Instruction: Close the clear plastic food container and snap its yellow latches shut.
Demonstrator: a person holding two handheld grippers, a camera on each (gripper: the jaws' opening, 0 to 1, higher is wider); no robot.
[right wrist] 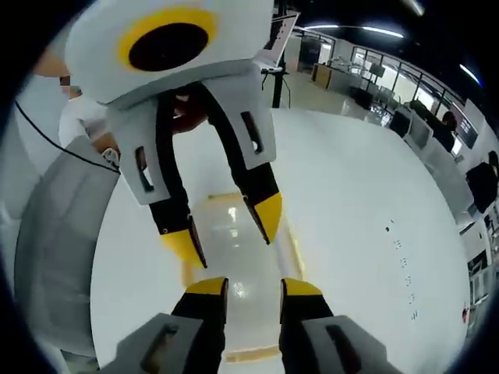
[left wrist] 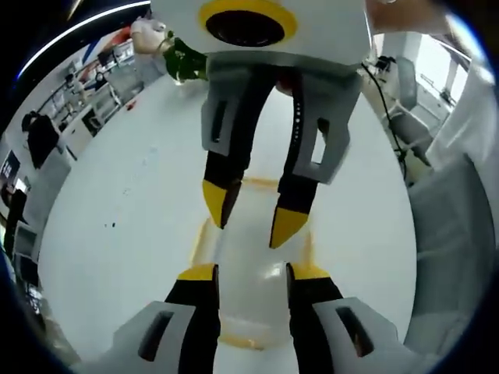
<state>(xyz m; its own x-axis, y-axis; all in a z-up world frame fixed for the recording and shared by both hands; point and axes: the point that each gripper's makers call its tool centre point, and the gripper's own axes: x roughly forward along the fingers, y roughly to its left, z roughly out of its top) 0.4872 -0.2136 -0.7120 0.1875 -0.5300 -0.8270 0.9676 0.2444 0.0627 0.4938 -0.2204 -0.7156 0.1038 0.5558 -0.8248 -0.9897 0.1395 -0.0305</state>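
Left gripper (left wrist: 251,273): its two yellow-tipped jaws rise from the bottom of the left gripper view and stand apart, with nothing between them. Right gripper (right wrist: 253,290): its jaws rise from the bottom of the right gripper view, likewise apart and holding nothing. Each gripper also shows in the other's view, entering from the top and pointing back toward the camera, jaws spread.

Views compared:
- Left gripper view shows a green bottle-like object (left wrist: 184,59) far off at the table's far edge, with a pale rounded item beside it; what they are cannot be told. A person's white sleeve (left wrist: 468,117) lies along the right side.
- Right gripper view shows small dark specks on the white table (right wrist: 366,195) toward the right, and a person's grey sleeve (right wrist: 54,249) on the left.

Container position: the clear plastic container (left wrist: 249,265) lies flat on the table directly below and between the two facing grippers. In both views the tips of all four jaws hang over it; contact cannot be told. Yellow latches (left wrist: 201,238) run along its edges on the sides and the near end.

Contents: the lid surface reflects light, and nothing can be made out inside.
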